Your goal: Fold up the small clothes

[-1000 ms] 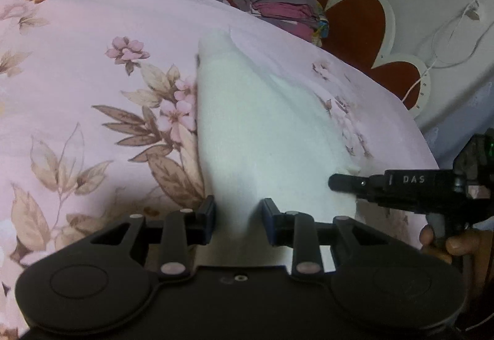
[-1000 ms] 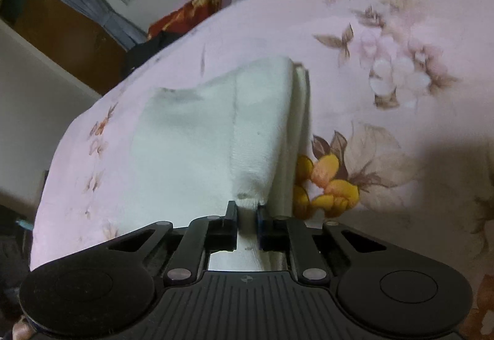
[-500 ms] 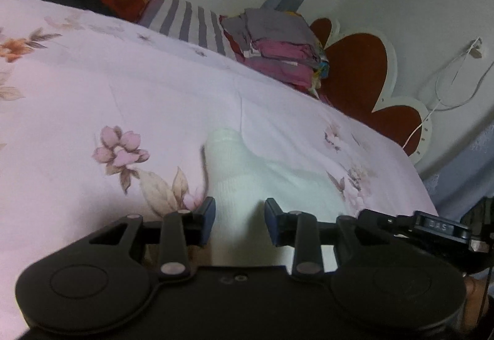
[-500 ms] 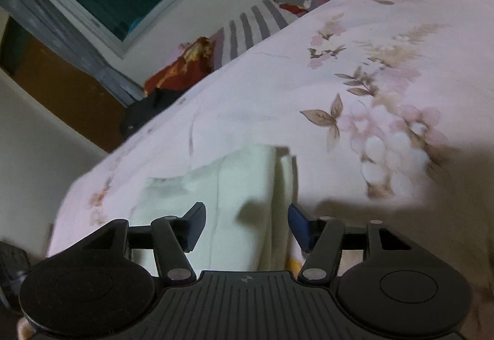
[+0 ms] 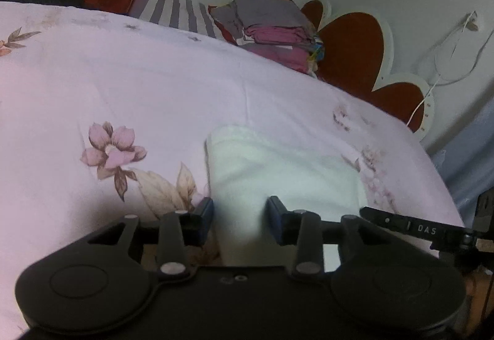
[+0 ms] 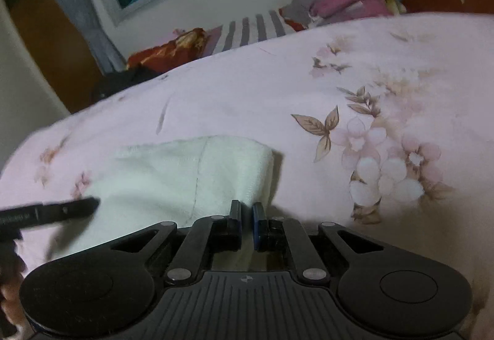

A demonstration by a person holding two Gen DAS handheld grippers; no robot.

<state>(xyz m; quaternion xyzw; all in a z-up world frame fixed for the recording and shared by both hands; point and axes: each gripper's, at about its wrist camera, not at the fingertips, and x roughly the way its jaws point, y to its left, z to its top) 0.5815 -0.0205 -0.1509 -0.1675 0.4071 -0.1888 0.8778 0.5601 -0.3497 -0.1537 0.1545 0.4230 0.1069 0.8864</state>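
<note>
A small white fleecy garment lies folded on the pink floral bedspread. My left gripper hovers over its near end. The jaws are apart and opening, with cloth showing between them but not pinched. In the right wrist view the same garment shows a seam down its middle. My right gripper is at the garment's near right folded edge, its jaws closing to a thin slit with pale cloth in it. The right gripper's black finger reaches in from the right. The left gripper's finger reaches in from the left.
A stack of folded clothes and a striped pillow sit at the far side of the bed. A red heart-shaped headboard and a white cable are on the right wall. The bed's edge drops away at the right.
Both grippers have drawn back toward the garment's near end. The right jaws let go, opened wide, then closed again on the folded edge. The garment now lies flat.
</note>
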